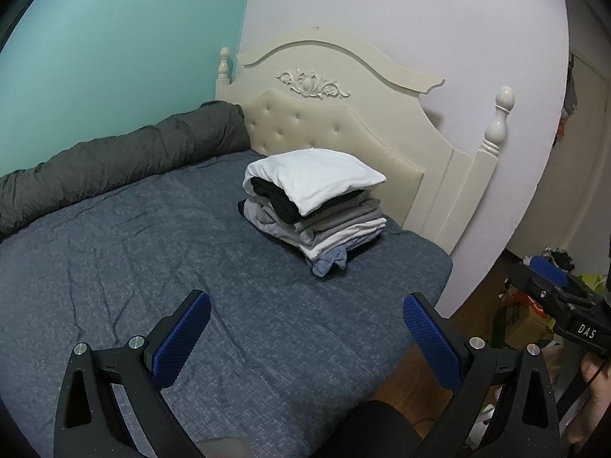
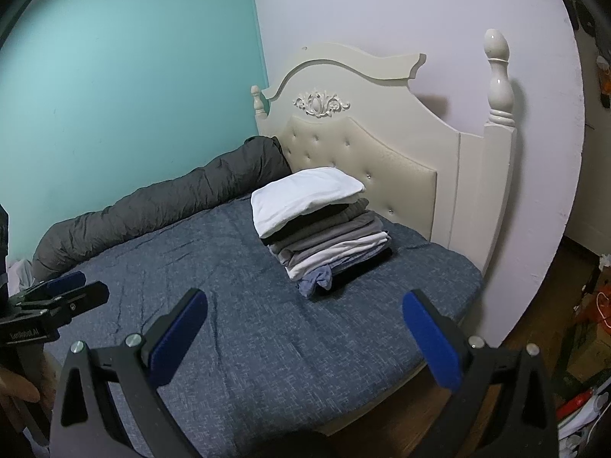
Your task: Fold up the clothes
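Nearest the left wrist camera, the left claw (image 1: 306, 326) is released, its two blue ribbed pads (image 1: 181, 345) spread wide with nothing between them, hovering over the near part of the bed (image 1: 133, 267). The right claw (image 2: 304, 326) is likewise released and empty, its blue pads (image 2: 431, 343) far apart above the bed's near corner. In the right wrist view the left claw shows at the left edge, held by a hand (image 2: 17, 389); in the left wrist view part of the right claw's black body and a bit of the hand (image 1: 595, 378) holding it sit at the right edge.

Below both claws lies the blue-grey mottled bedsheet (image 2: 248, 324), lightly creased and bare in the near half. Past the bed's right edge there is wooden floor (image 1: 416, 366) with cluttered items (image 1: 534, 305) on it, too blurred to name.

Farther back, on the bed's right side near the headboard, stands the stack of folded clothes (image 1: 317, 206): a white piece on top, black and grey layers under it, more white below, and a crumpled blue piece sticking out at the bottom front. The stack rests on the sheet, just in front of the padded part of the cream headboard (image 1: 343, 114).

Along the bed's far left edge, a dark grey rolled quilt (image 1: 126, 164) lies against the teal wall (image 1: 114, 57), one end touching the headboard. Behind the headboard is a pale wall (image 1: 420, 19).
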A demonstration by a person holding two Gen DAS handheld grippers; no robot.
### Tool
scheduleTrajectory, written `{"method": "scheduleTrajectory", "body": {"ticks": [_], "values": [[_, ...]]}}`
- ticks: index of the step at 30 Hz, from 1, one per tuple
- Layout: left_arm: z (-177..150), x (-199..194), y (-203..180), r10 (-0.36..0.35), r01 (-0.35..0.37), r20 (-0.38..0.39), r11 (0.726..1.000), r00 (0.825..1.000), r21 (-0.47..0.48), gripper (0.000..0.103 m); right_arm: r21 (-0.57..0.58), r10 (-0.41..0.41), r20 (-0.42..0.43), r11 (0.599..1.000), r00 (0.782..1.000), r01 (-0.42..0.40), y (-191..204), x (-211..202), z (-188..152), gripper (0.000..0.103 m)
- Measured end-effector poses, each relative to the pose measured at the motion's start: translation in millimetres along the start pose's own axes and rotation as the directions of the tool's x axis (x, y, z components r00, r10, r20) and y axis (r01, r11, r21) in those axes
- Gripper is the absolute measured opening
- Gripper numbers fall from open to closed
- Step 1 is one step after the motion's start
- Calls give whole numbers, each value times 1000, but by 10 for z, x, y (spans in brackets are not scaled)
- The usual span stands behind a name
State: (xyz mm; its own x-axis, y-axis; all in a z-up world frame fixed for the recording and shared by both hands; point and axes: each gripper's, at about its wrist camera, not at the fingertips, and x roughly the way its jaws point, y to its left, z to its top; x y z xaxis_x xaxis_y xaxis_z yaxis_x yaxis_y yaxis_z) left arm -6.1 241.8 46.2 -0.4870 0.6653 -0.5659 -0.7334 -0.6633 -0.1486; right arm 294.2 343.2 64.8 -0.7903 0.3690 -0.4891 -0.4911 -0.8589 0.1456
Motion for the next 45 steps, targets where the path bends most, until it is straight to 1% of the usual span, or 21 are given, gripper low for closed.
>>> {"method": "scheduleTrajectory", "body": {"ticks": [9,22,37,45], "values": [[-12,-6,-8,-11,11,0,1000,1000,-6,103,5,-1,3,1000,1000,1,-7,-8,-13,103],[-32,-26,-14,11,-11,8,1000,1000,8,103,9,-1,-6,1000,1000,1,-18,16,-28,103],[-46,0,-14,-2,2,-2,1000,1000,7,103,14,-12,-1,1000,1000,12,-29,16,-51,103],[-55,-5,-17,-5,5,-2,1000,1000,5,103,32,10,-7,999,1000,-10,-56,32,-63,103]]}}
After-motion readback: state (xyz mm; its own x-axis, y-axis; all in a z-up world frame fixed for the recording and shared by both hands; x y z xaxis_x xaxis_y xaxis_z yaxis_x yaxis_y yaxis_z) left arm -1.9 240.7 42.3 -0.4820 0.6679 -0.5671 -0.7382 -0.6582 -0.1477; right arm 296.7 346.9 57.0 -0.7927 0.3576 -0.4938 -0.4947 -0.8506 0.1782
